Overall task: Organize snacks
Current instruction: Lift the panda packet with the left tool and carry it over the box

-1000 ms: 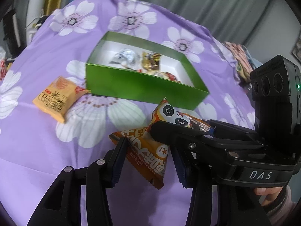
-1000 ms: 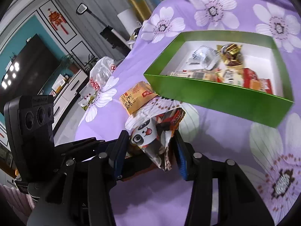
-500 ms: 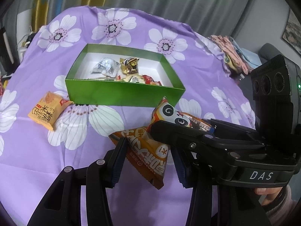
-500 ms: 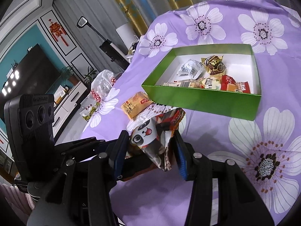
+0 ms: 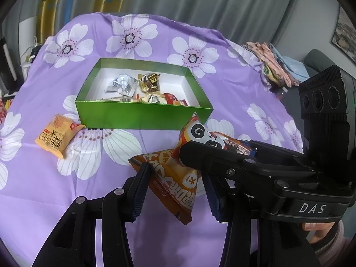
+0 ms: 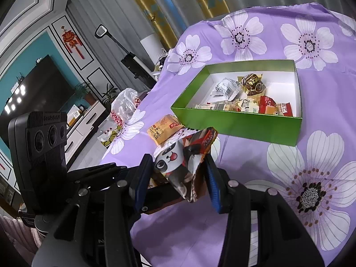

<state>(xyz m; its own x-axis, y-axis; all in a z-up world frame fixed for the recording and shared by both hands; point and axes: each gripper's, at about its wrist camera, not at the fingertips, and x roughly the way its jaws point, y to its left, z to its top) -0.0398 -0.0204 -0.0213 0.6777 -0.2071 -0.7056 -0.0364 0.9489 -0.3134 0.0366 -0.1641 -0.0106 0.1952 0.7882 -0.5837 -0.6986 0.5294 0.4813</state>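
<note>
Purple cloth printed with white flowers (image 5: 73,191) covers the whole table, and a green cardboard box (image 5: 142,116) with a white inside sits open-topped toward its far middle. The left gripper (image 5: 175,184) has its jaws closed on an orange snack packet (image 5: 175,178), held up off the cloth on the near side of the box. The right gripper (image 6: 178,173) has its jaws closed on a panda-print snack packet (image 6: 175,162), and the two grippers sit close together, the right one crossing just in front of the left one's right finger. In the left wrist view the panda-print packet's top corner overlaps the box's near right corner; whether it touches cannot be told. Inside the box, a silver-wrapped sweet (image 5: 121,85) and a gold-and-brown wrapped sweet (image 5: 151,82) lie near the middle, with several flat packets (image 6: 255,108) crowded along the near wall, while the far right part of the white floor is bare. A yellow-orange rice-cake packet (image 5: 59,135) lies on the cloth just beside the box's near left corner. Bare cloth stretches along the near edge below the grippers and to the right of the box. A plastic bag (image 6: 125,106) rests at the table's left edge.
</note>
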